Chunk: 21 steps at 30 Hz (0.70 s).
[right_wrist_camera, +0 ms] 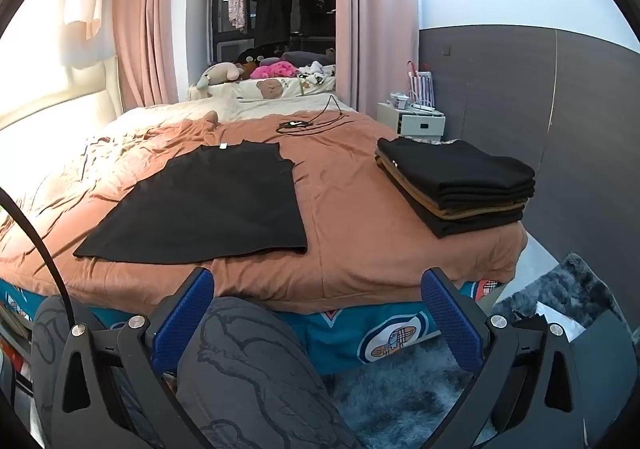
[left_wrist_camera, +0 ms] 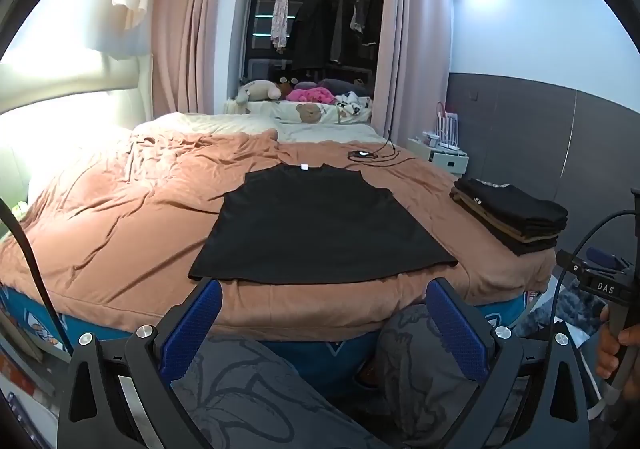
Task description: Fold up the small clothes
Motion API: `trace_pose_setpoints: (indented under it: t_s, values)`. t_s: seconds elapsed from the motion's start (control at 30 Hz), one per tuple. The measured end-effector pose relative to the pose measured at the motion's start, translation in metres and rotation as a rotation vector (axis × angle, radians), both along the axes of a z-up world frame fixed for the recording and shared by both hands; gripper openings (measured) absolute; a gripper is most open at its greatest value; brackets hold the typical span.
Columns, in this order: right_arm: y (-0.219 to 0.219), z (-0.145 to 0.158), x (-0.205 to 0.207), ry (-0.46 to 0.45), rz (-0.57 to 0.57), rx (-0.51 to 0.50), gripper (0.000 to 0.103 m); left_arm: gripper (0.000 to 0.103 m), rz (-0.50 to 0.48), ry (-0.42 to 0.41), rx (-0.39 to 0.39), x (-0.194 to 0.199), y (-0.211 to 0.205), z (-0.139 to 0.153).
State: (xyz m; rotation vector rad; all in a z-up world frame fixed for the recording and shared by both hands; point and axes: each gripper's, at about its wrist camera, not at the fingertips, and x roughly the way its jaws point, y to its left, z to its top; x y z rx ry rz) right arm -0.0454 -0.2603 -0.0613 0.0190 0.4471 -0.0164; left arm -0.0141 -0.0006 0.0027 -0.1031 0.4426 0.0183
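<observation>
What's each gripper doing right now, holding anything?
Left gripper: open, empty, short of the black shirt.
Right gripper: open, empty, nothing between its fingers.

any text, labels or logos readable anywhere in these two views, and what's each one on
"DAS": white letters on the body of the right gripper, seen at the right edge of the left wrist view.
White neck tag on the black shirt: too small to read.
Small white mark on the folded pile: too small to read.
Round emblem on the teal bed sheet: a picture, no legible words.
</observation>
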Motion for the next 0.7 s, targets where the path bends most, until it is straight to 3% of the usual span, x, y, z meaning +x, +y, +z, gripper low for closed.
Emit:
trace_pose_setpoints:
  t_s: [0.7]
  values:
    - [-0.002, -0.003, -0.002, 0.002, -0.007, 0.005, 0.103, 0.103, -0.005, 0.000, -0.002, -0.001, -0.001, -0.001]
